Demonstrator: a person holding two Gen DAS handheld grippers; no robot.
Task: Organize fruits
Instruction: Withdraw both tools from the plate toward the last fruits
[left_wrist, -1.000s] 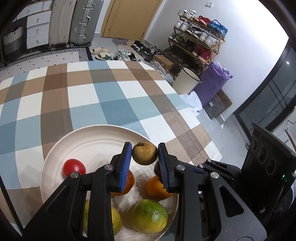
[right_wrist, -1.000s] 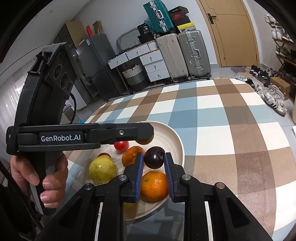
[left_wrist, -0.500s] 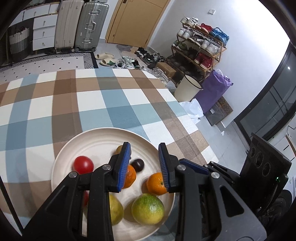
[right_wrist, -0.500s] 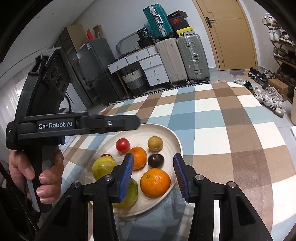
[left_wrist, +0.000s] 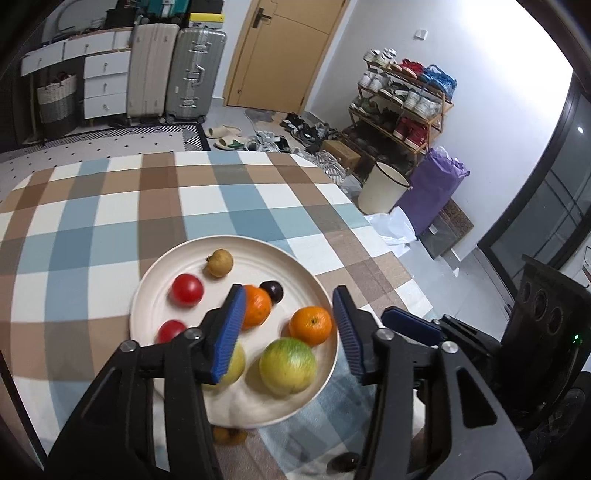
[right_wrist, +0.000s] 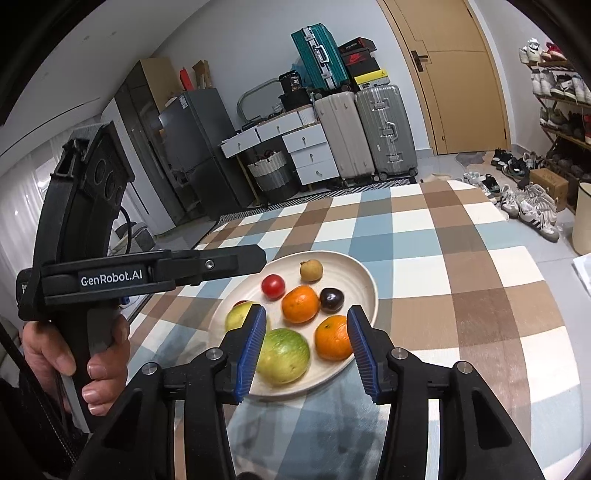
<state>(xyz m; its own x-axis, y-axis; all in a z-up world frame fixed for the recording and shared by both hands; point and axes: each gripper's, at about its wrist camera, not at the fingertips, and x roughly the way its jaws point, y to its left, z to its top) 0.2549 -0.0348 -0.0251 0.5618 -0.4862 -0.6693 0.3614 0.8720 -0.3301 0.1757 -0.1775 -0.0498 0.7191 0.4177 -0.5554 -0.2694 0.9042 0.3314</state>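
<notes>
Plate: and here it is, a cream round plate (right_wrist: 369, 284) on the checked tablecloth, near the table's near edge. Everything below is placed against it.
Fruit on the plate: a small tan fruit (right_wrist: 311, 270) at the far side, a red tomato (right_wrist: 273, 285) to its left, a dark plum (right_wrist: 331, 299) touching the far orange (right_wrist: 300, 303) in the middle, a second orange (right_wrist: 332, 337) by the near right rim, a big green citrus (right_wrist: 283, 355) at the near rim, a yellow-green fruit (right_wrist: 238, 317) on the left. From the left wrist a second tomato (left_wrist: 171, 331) shows at the plate's left edge.
Left gripper: the left gripper (left_wrist: 288, 332) hangs above the plate's near half, jaws opening right now, blue pads apart, nothing pinched between them. The fruit seen in the gap lies on the plate below.
Right gripper: the right gripper (right_wrist: 306, 350) sits over the plate's near rim, jaws parted and empty, the citrus and near orange showing through the gap.
Hand: a hand (right_wrist: 74, 354) grips the left tool's handle, off to the plate's left.
Surface: the tablecloth (right_wrist: 461, 295) runs in blue, brown and cream squares, bare beyond the plate to the far edge and to the right.
Under the near rim: a small orange-brown thing (left_wrist: 229, 435) and a dark one (left_wrist: 343, 461) lie just short of the plate, too blurred to name.
Room beyond the plate: two silver suitcases (left_wrist: 173, 74) and white drawers (left_wrist: 103, 85) against the back wall, a tan door (left_wrist: 284, 51) to their right.
Room right of the plate: a shoe rack (left_wrist: 402, 99), a cream bin (left_wrist: 382, 192), a purple bag (left_wrist: 436, 192), shoes scattered on the floor.
Room left of the plate: a grey fridge (right_wrist: 192, 155).
</notes>
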